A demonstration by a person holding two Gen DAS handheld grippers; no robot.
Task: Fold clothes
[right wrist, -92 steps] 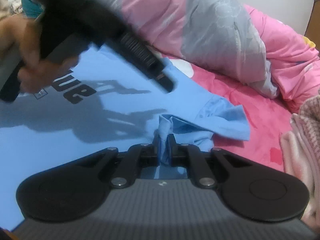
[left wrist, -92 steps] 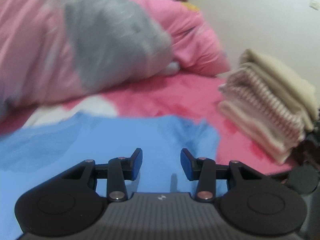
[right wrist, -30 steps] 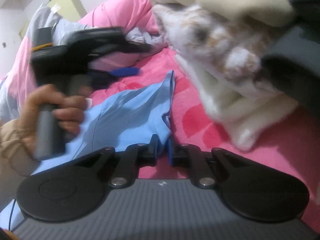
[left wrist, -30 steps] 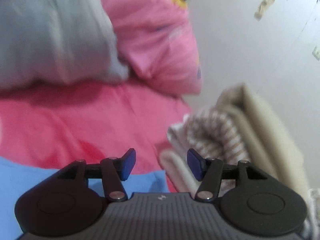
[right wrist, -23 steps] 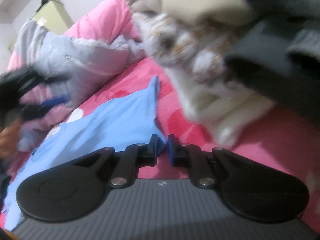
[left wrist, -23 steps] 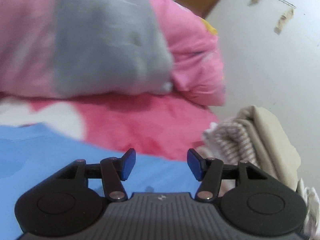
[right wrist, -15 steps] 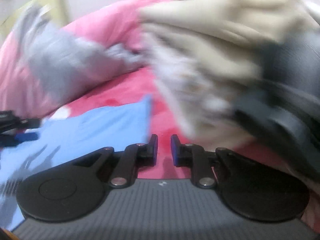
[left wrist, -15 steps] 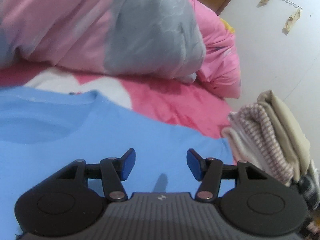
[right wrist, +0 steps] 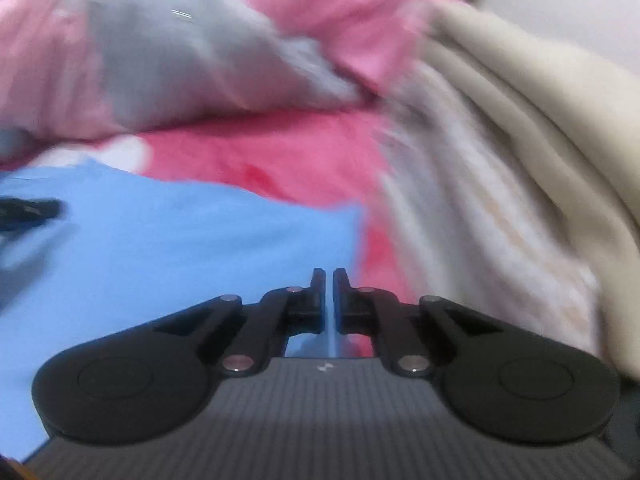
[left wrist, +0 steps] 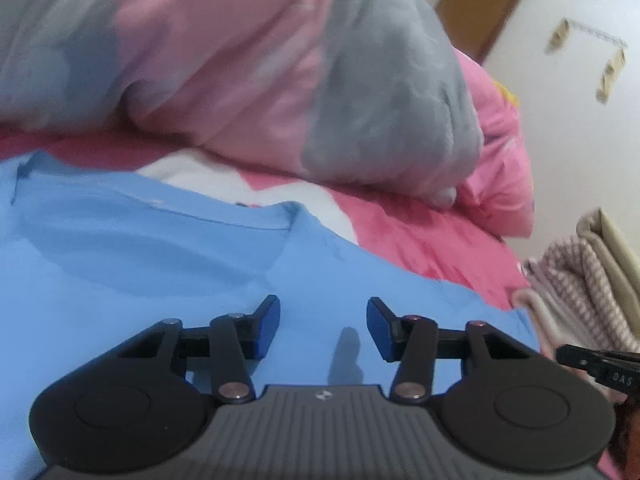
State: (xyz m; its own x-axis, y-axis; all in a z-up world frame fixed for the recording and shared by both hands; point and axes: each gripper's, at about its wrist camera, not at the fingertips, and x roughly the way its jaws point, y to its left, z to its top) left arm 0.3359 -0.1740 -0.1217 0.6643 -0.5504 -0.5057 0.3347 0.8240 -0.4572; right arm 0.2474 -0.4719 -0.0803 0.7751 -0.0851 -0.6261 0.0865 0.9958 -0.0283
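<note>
Swung back over the light-blue cotton T-shirt [left wrist: 160, 280], left gripper [left wrist: 323, 322] narrows, fingers empty; right gripper [right wrist: 329, 280] closes empty beside its hem. Smooth flat before creasing.

Plain light-blue T-shirt [left wrist: 160, 280] on a red-pink bedsheet [left wrist: 420, 232] with white patches. Pink-and-grey duvet [left wrist: 280, 80] behind. Beige folded garment [left wrist: 612, 252] over a pink-and-white striped one [left wrist: 576, 292]. Black gripper [left wrist: 323, 326] with blue pads [left wrist: 267, 326]. Brown door [left wrist: 480, 8], white wall [left wrist: 560, 128].
</note>
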